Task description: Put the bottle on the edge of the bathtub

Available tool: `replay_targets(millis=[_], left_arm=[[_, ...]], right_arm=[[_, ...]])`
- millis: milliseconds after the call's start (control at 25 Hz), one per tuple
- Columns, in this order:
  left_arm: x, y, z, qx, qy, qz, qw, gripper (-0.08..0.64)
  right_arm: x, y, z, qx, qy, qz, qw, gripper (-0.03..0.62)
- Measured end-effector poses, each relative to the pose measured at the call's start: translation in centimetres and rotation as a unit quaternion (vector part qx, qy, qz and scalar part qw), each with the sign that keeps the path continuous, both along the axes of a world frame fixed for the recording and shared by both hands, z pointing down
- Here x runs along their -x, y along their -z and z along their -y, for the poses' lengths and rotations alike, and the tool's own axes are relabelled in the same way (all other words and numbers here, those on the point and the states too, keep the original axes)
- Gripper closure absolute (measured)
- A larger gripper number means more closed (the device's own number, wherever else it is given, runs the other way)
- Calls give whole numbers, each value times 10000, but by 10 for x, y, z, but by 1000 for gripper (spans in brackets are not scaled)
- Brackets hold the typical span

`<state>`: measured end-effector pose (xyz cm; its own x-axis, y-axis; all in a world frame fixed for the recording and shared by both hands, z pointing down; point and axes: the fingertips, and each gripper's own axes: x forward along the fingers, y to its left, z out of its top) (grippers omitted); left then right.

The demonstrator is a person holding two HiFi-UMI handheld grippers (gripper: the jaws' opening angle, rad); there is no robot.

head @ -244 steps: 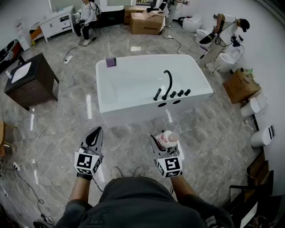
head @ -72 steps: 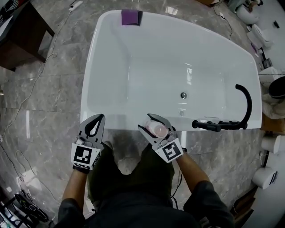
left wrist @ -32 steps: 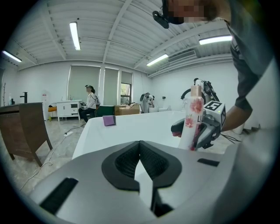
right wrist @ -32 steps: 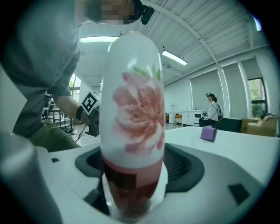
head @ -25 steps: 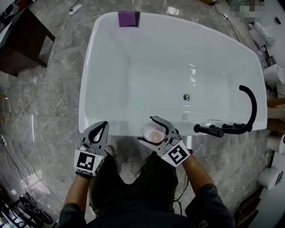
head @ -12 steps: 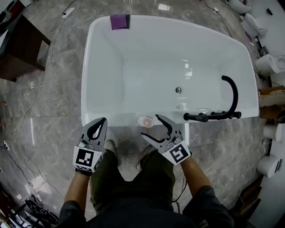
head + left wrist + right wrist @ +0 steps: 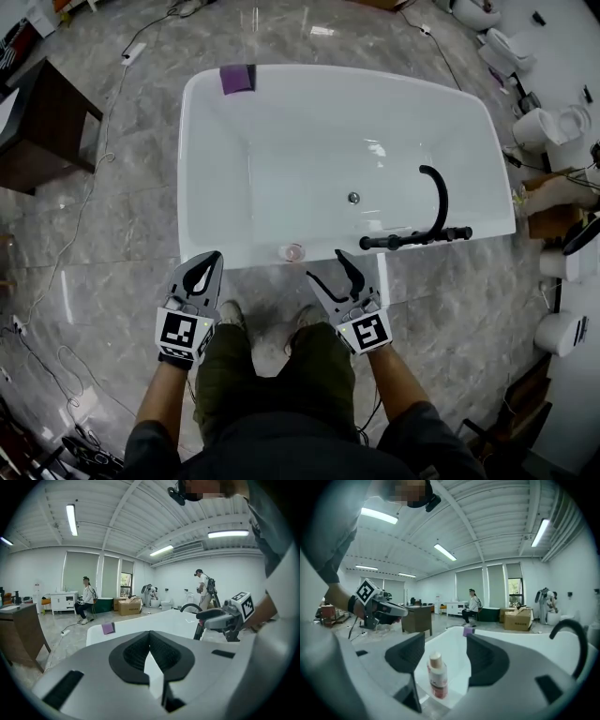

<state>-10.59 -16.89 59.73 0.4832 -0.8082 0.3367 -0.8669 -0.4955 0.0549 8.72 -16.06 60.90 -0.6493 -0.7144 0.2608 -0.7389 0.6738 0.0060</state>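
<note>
Marble floor w/ white tub (image 7: pixel 212 178); bottle (image 7: pixel 292 252) upright on near rim, label illegible. Right gripper (image 7: pixel 326 266) just behind it, jaws spread, closing, touching nothing; left gripper (image 7: pixel 207 262) pressed together.

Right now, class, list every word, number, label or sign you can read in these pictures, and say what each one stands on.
No text here can be read.
Bottle label: pink and white print, too blurred to read.
Marker cubes: black-and-white square patterns only, no letters or numbers.
Box: too small to show any print.
</note>
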Motion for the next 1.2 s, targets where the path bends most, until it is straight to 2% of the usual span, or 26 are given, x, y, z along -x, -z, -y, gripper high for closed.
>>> replay_targets(millis=[120, 560, 840, 1200], left_arm=[[-1, 31, -1, 1, -50, -16, 10000, 558], [-12, 127, -9, -70, -212, -73, 9997, 558], [-13, 166, -18, -86, -323, -122, 9994, 558], [-13, 192, -36, -157, -435, -110, 9989, 558]], right_arm=[[-9, 34, -2, -17, -381, 31, 9993, 354], [-41, 135, -16, -44, -1269, 87, 9919, 395], [-53, 186, -24, -209, -1688, 61, 9854, 448], [-66, 218, -39, -358, -2072, 18, 9776, 522]])
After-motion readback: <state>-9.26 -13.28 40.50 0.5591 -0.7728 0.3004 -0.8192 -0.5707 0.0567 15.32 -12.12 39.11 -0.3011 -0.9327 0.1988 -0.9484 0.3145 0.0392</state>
